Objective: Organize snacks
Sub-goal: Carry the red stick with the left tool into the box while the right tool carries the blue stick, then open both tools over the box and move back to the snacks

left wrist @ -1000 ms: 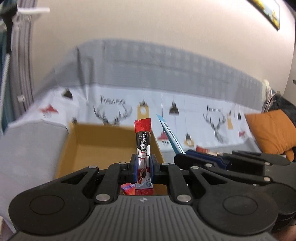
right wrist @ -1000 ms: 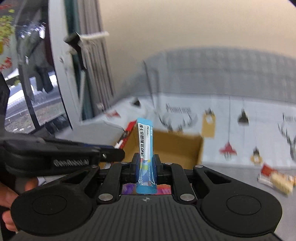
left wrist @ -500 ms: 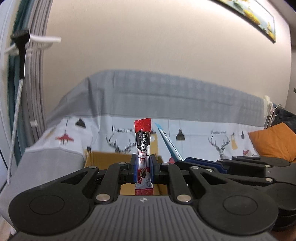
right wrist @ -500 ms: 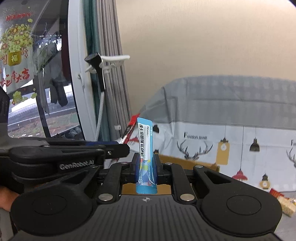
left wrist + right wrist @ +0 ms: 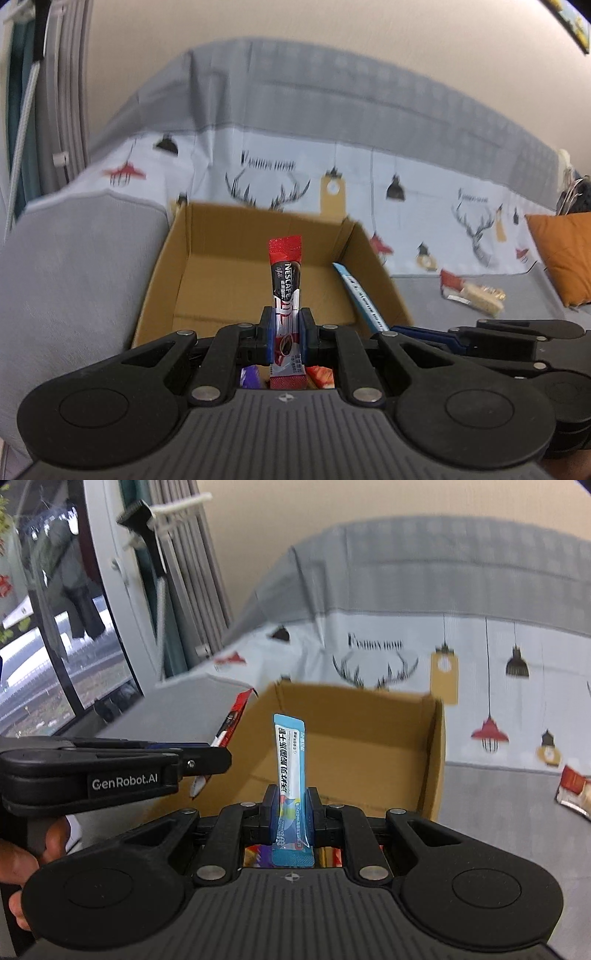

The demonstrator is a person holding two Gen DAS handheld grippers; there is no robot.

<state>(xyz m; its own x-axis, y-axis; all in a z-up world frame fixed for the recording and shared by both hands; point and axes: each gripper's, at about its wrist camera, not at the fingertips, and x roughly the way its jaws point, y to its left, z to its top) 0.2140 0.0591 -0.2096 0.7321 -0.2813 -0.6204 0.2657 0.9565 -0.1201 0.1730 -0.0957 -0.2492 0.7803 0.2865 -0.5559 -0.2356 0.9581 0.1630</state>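
My left gripper (image 5: 284, 334) is shut on a red and black coffee stick (image 5: 284, 280) that stands upright between its pads. My right gripper (image 5: 291, 812) is shut on a blue stick sachet (image 5: 290, 760), also upright. Both hover side by side over the near edge of an open cardboard box (image 5: 173, 266) on the sofa. The blue sachet (image 5: 360, 295) shows at the right in the left wrist view, and the left gripper (image 5: 207, 757) with its red stick (image 5: 231, 723) shows at the left in the right wrist view. Colourful packets (image 5: 321, 374) lie in the box below the fingers.
The box (image 5: 437, 753) rests on a grey sofa seat against a deer-print cover (image 5: 266, 184). A wrapped snack (image 5: 469, 291) lies on the seat to the right, with an orange cushion (image 5: 561, 254) beyond it. A window and curtain (image 5: 74, 627) stand at the left. A hand (image 5: 22, 853) holds the left gripper.
Both grippers have dropped and tipped downward from half a second ago, so the box fills more of each view. Each still holds its stick.
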